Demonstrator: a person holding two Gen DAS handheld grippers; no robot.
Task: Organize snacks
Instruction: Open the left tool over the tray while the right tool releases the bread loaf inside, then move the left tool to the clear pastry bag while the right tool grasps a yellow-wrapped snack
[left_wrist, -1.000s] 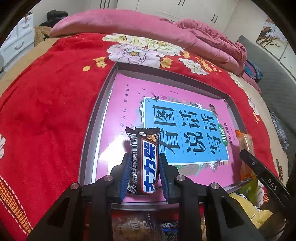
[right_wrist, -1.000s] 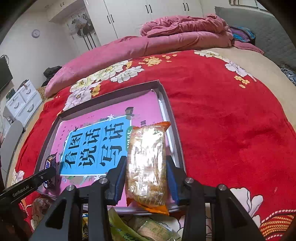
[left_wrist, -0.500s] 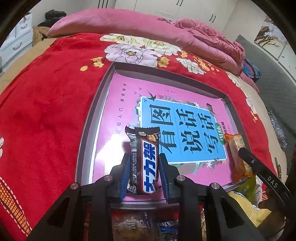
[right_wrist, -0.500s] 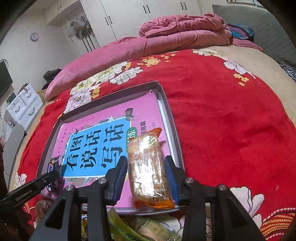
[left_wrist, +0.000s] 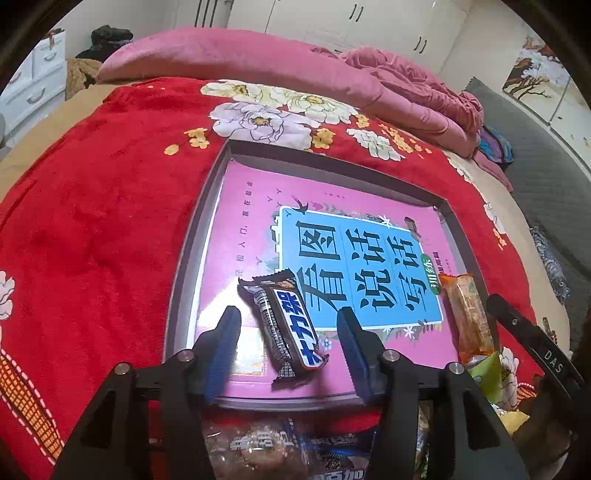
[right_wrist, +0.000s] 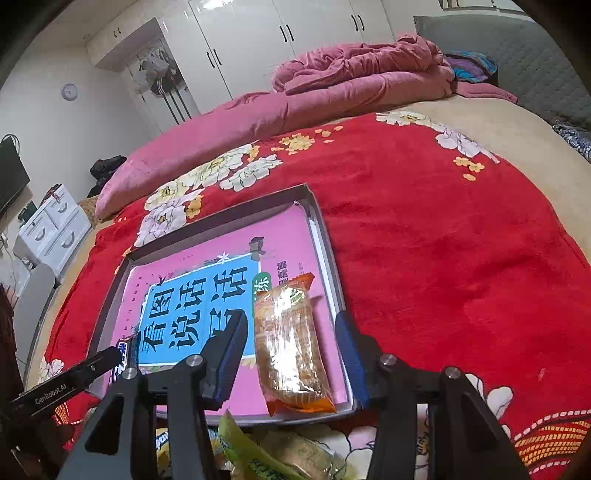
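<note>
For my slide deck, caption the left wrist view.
Left gripper, jaws just opened, over a chocolate bar lying on the pink book in the tray.

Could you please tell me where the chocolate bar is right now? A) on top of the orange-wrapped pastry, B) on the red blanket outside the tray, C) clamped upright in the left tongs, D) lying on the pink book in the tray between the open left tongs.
D: the chocolate bar lies tilted on the pink book inside the tray, and the left tongs, whose jaws have just been opening, stand clear of it on both sides.
</note>
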